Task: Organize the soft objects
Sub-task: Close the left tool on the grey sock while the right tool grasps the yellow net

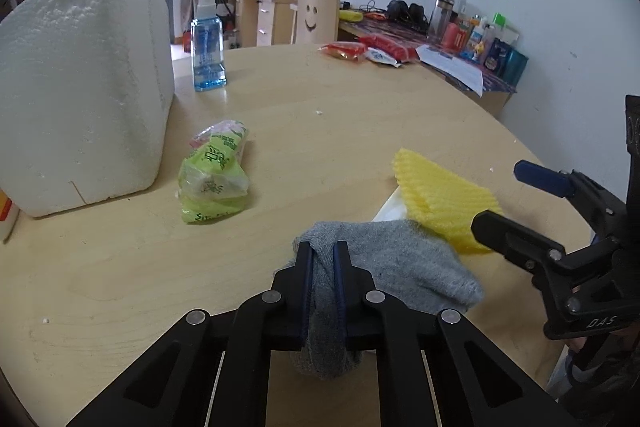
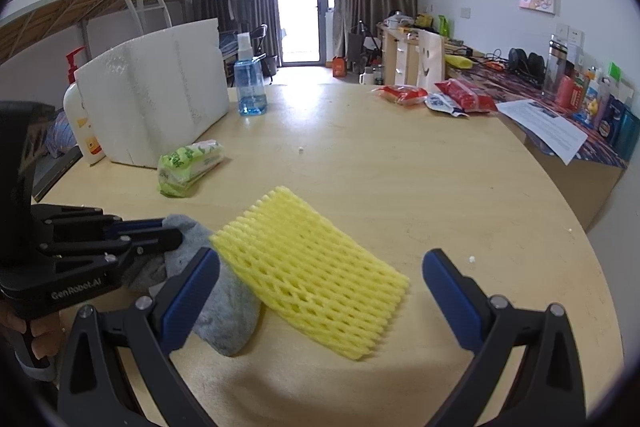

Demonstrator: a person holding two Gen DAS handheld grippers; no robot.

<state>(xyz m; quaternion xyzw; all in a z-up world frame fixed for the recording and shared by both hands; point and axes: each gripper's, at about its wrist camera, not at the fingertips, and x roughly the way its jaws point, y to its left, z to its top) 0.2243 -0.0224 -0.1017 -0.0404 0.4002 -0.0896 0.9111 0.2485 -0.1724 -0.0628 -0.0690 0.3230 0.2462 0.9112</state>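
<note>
Standing by the round wooden table [image 2: 360, 155] here, going left to right: far left there's a big white foam block [image 1: 80, 87] with a blue spray bottle [image 1: 208, 43] behind it, and just in front of the block a green tissue pack [image 1: 214, 173] lying on its side. Then comes the left gripper [image 1: 322, 251], squeezed tight on a bunched fold of the grey sock [image 1: 400, 259], which otherwise droops onto the tabletop. Touching the sock's right side, partly overlapping it, is the yellow foam net sleeve [image 2: 312, 271], with something white peeking out under it that I can't identify. The right gripper [image 2: 320, 279] has its fingers spread wide, one on each side of the net and holding nothing. So my read is we're mid-pickup: sock grabbed, net next. The right one probably needs to drop lower and pinch the net gently, since that mesh looks squishy and light. Where the stuff is meant to end up, I honestly can't tell.
</note>
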